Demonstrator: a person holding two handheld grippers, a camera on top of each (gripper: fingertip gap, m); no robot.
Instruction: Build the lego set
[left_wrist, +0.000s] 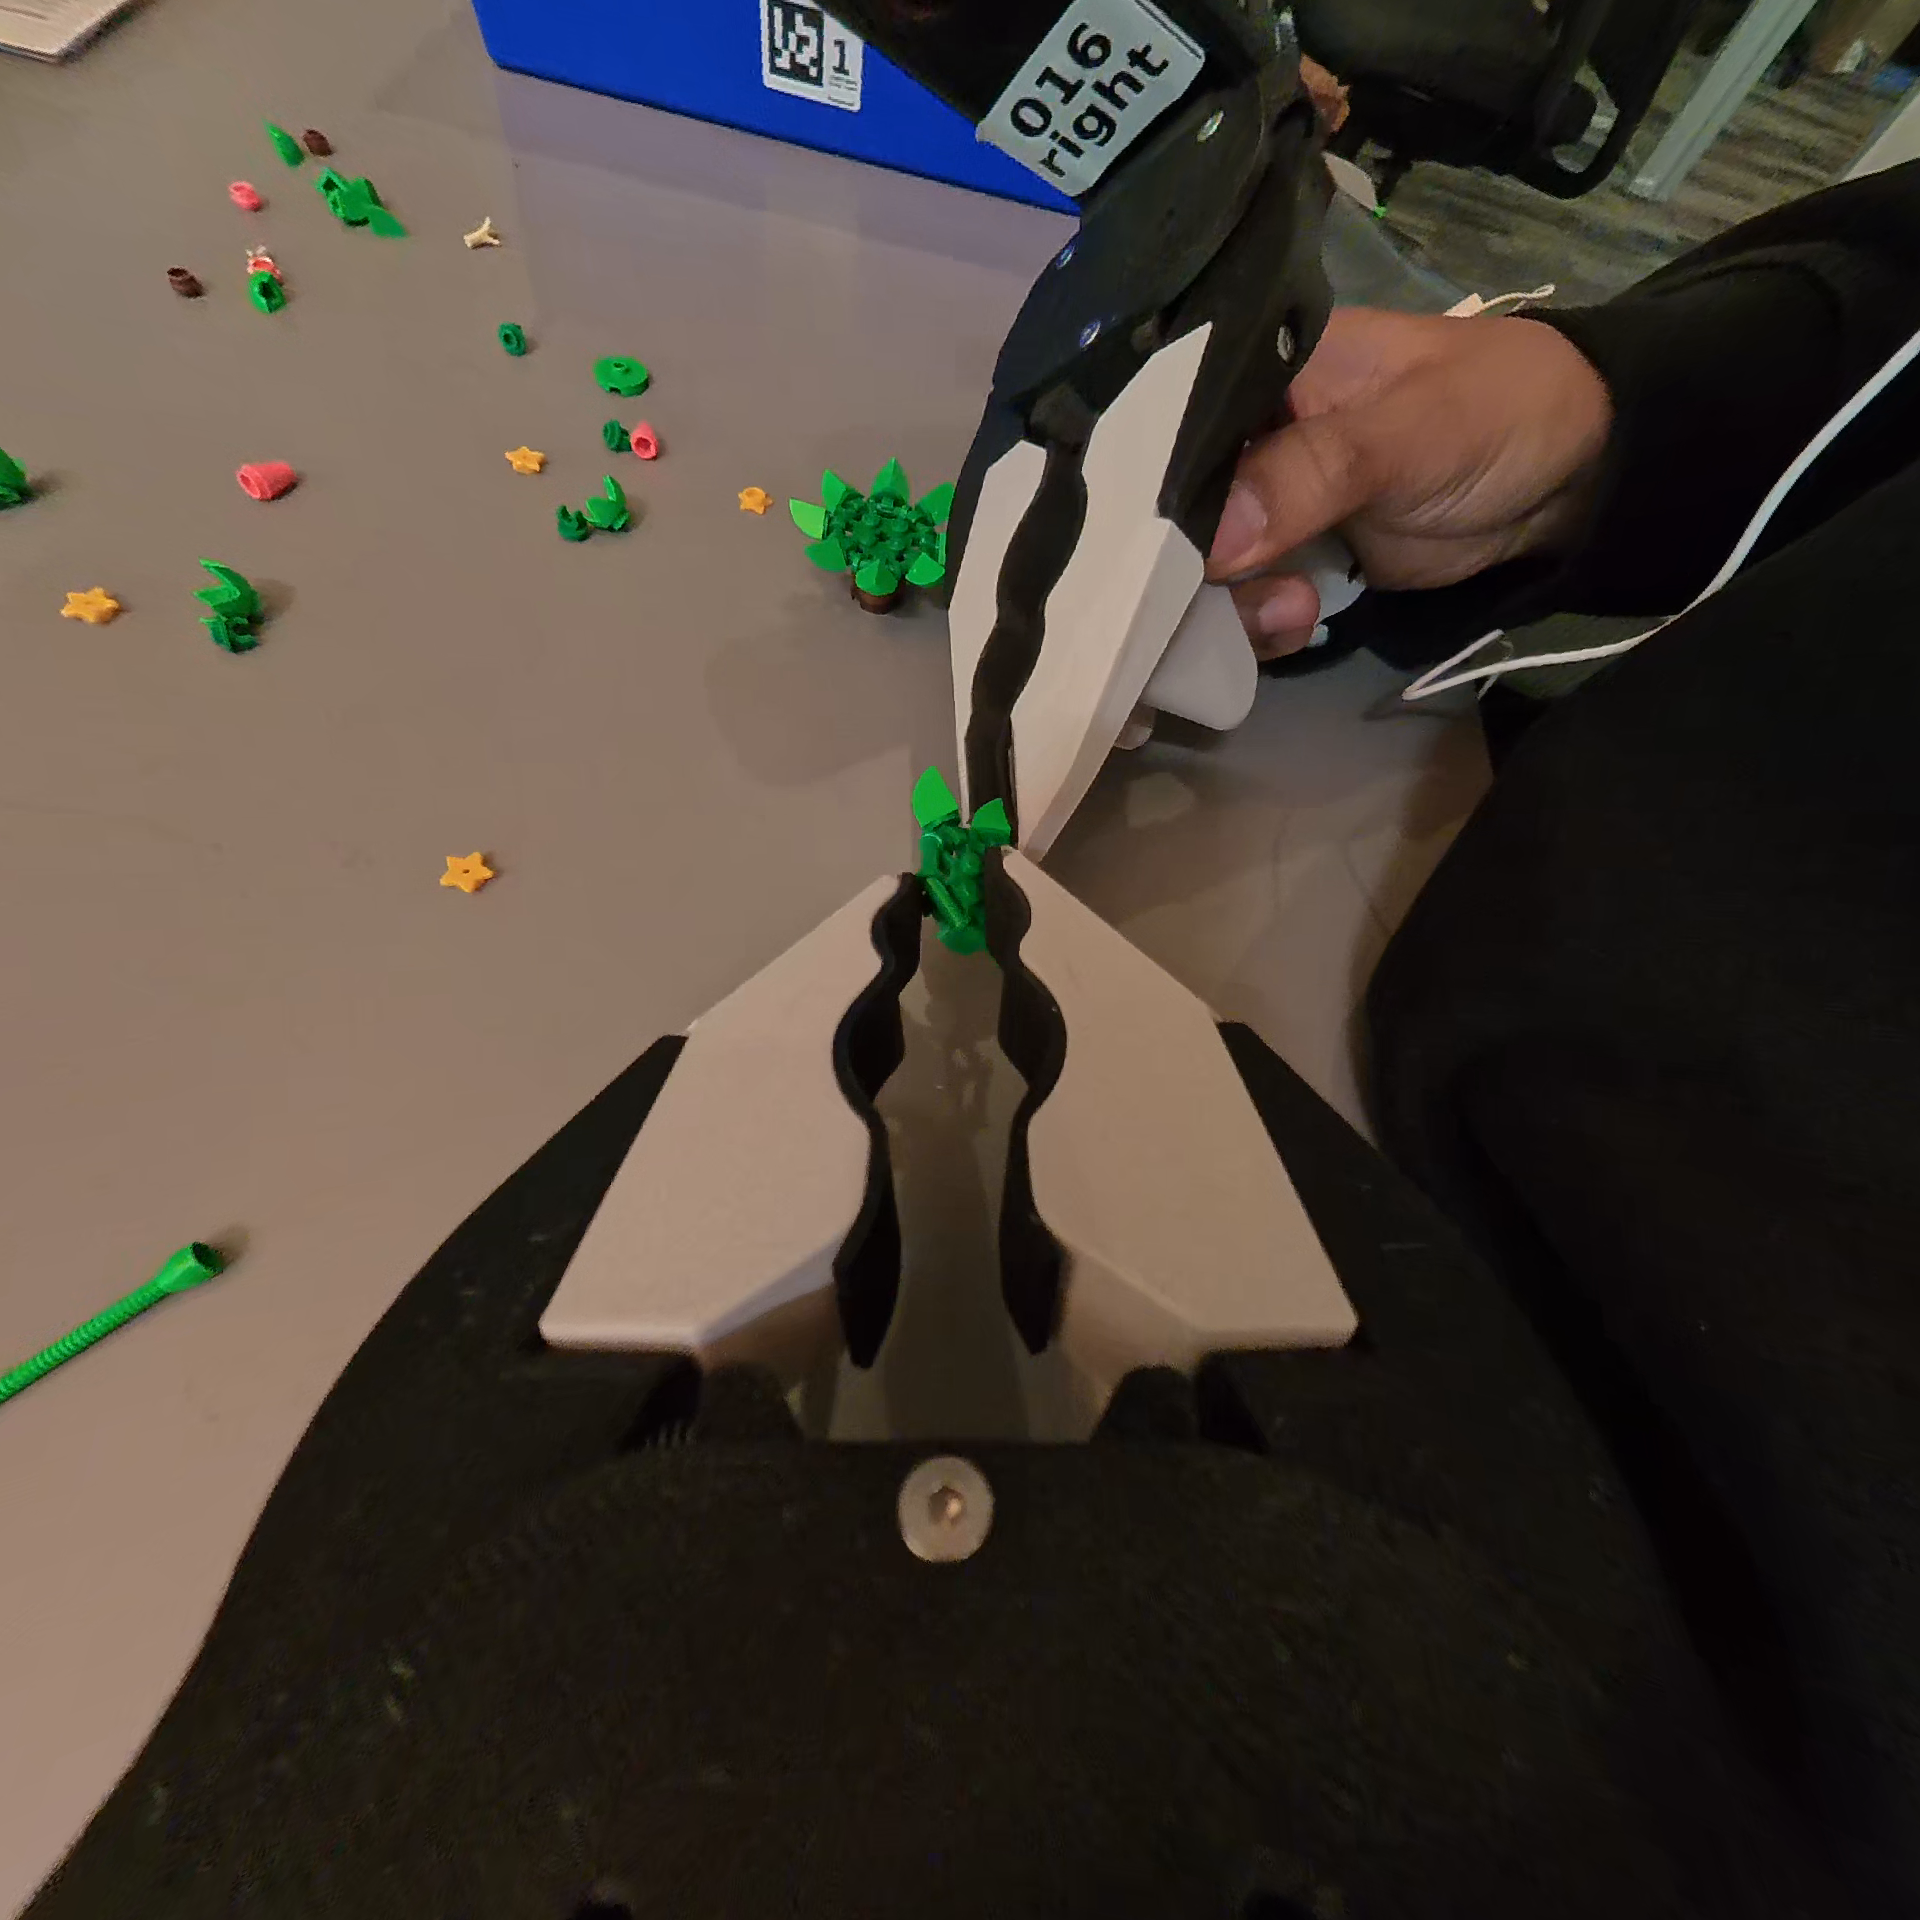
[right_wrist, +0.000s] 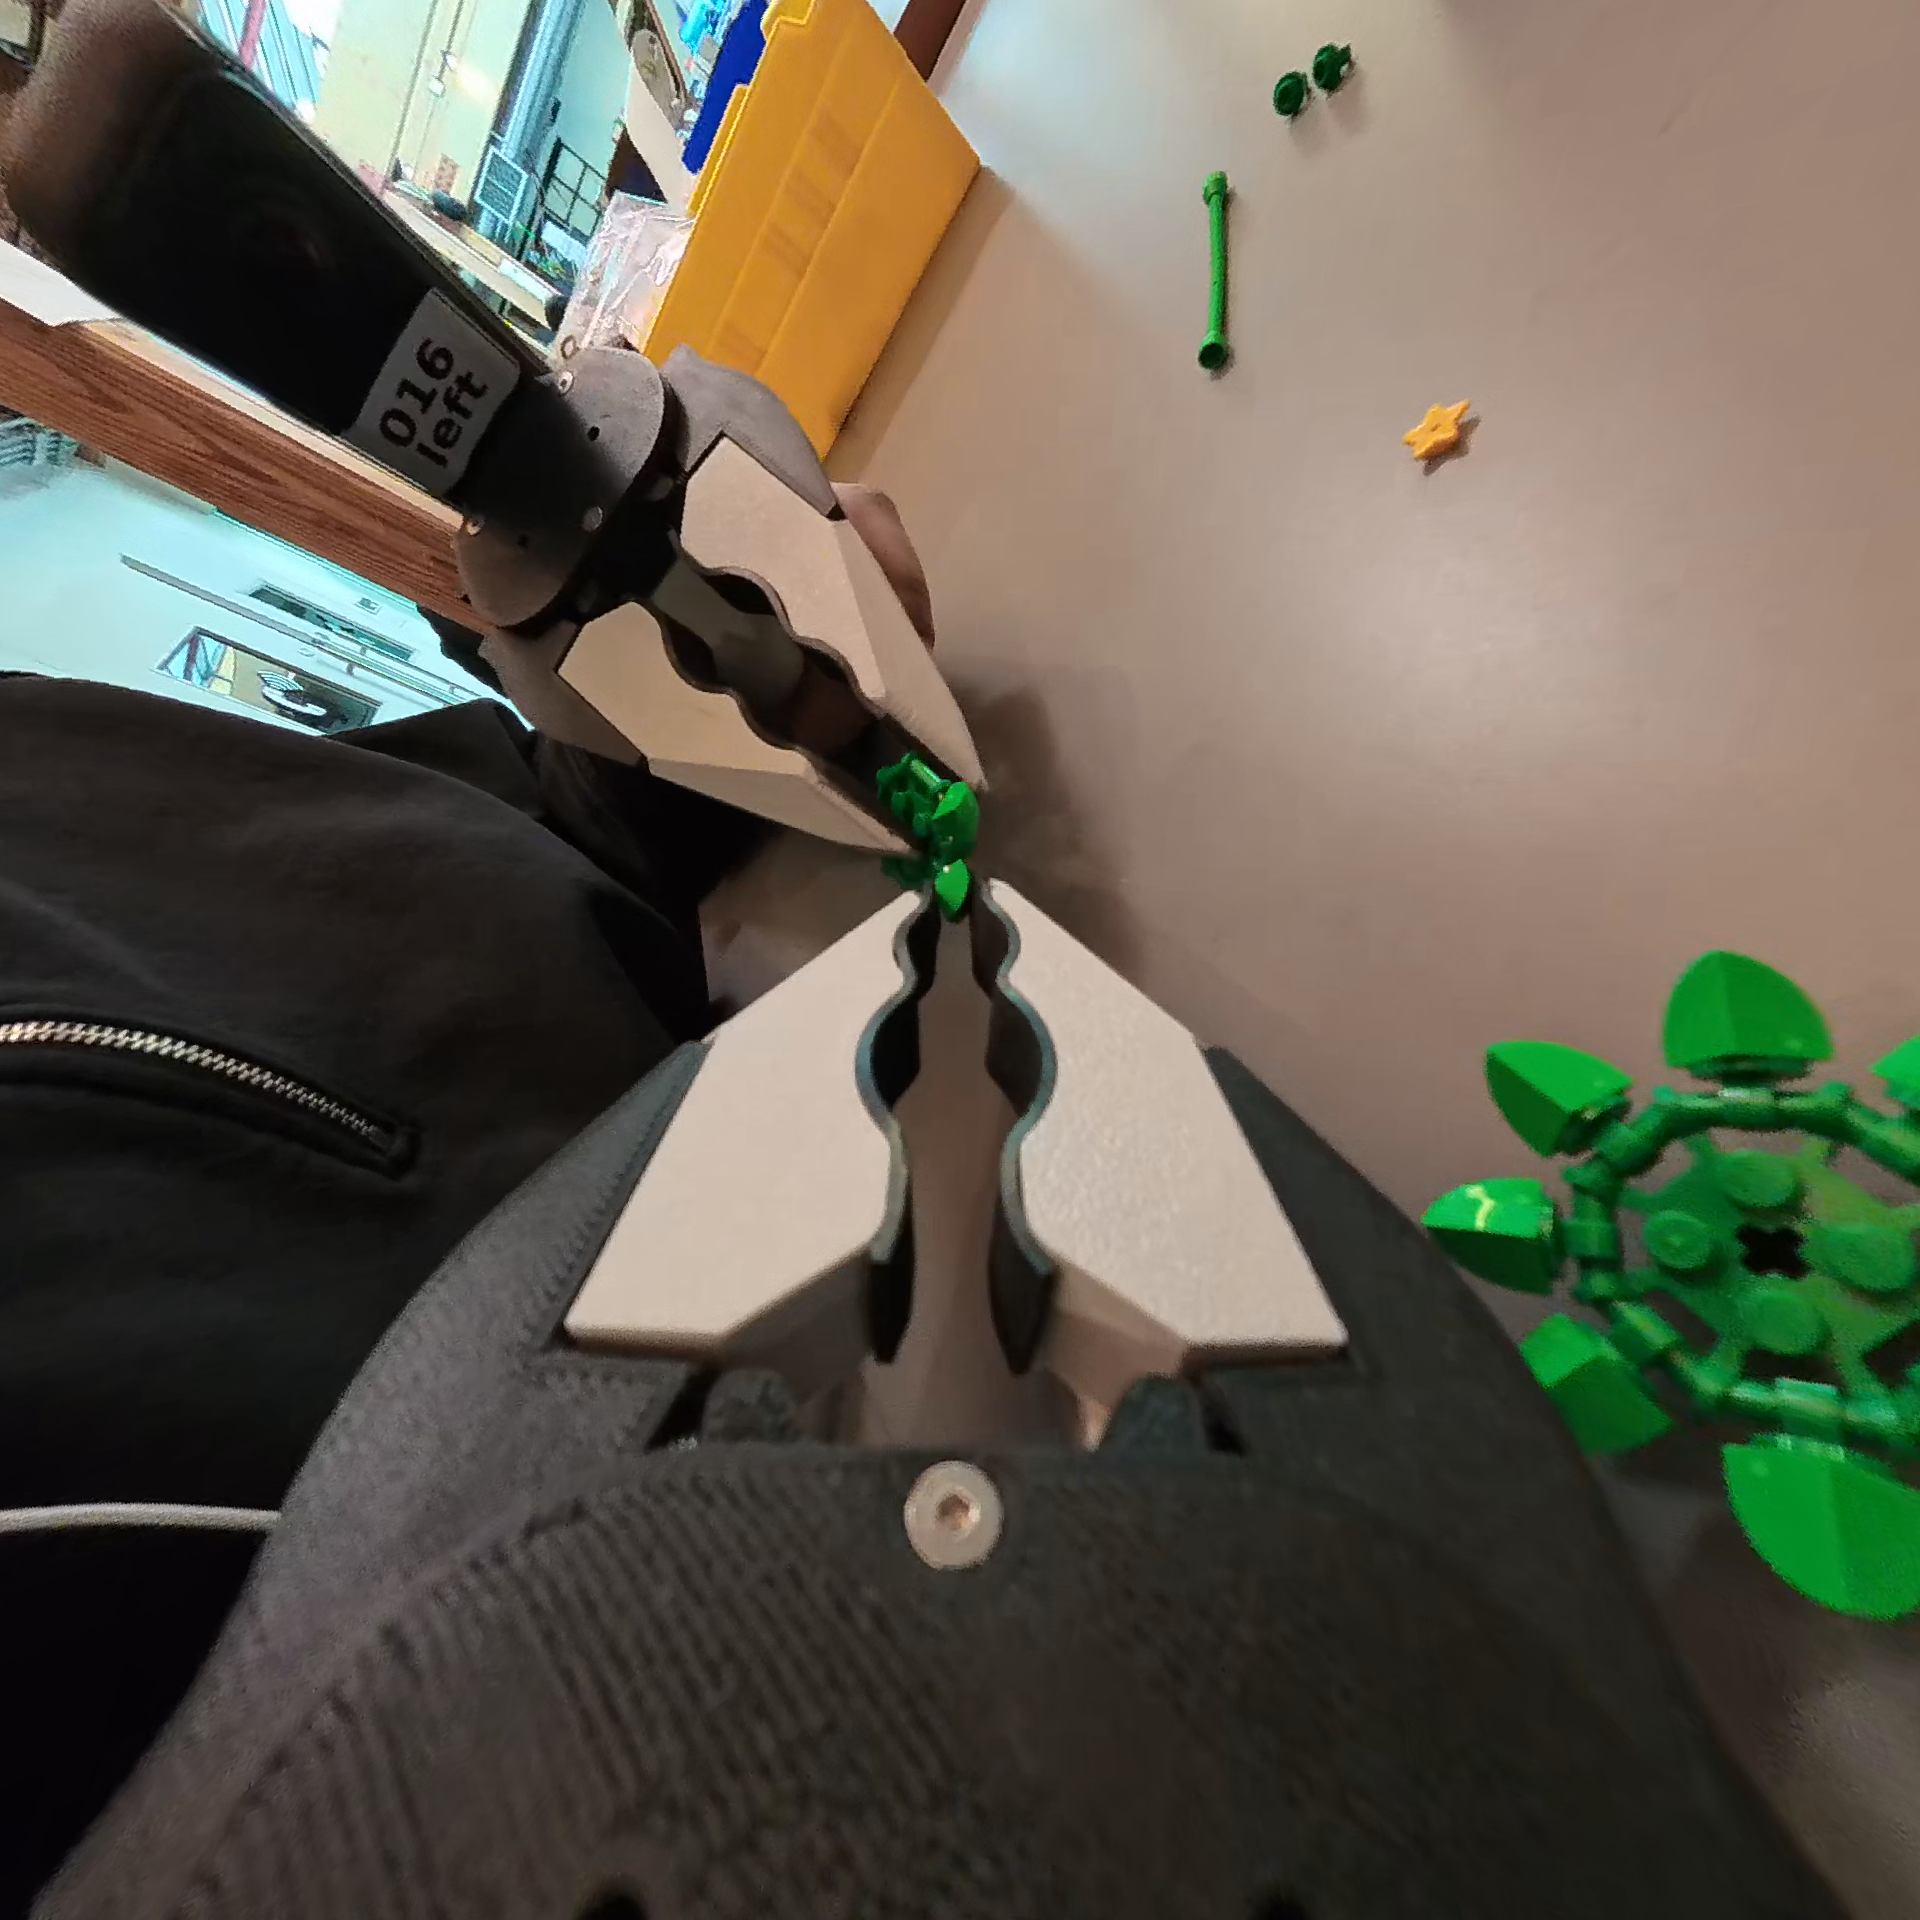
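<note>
Green leaf cluster (left_wrist: 956, 868) pinched in my left gripper (left_wrist: 961, 894), steadied for assembly. Right gripper (right_wrist: 951, 902) closes on one leaf (right_wrist: 952, 885), seemingly to seat it.

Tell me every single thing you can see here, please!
Small green leaf cluster: one, green, held above the table between both grippers' tips.
Finished leaf rosette: one, green on a brown base, on the table.
Star pieces: five, yellow, scattered on the table.
Ribbed stem: one, green, left table edge.
Pink pieces: several, scattered far left.
Loose green bits: many, scattered.
Box: one, blue, far edge.
Bin: one, yellow, table edge.
Table: grey.
Left gripper: closed on the cluster.
Right gripper: closed on it too.
Hand: one, gripping the right gripper's handle.
</note>
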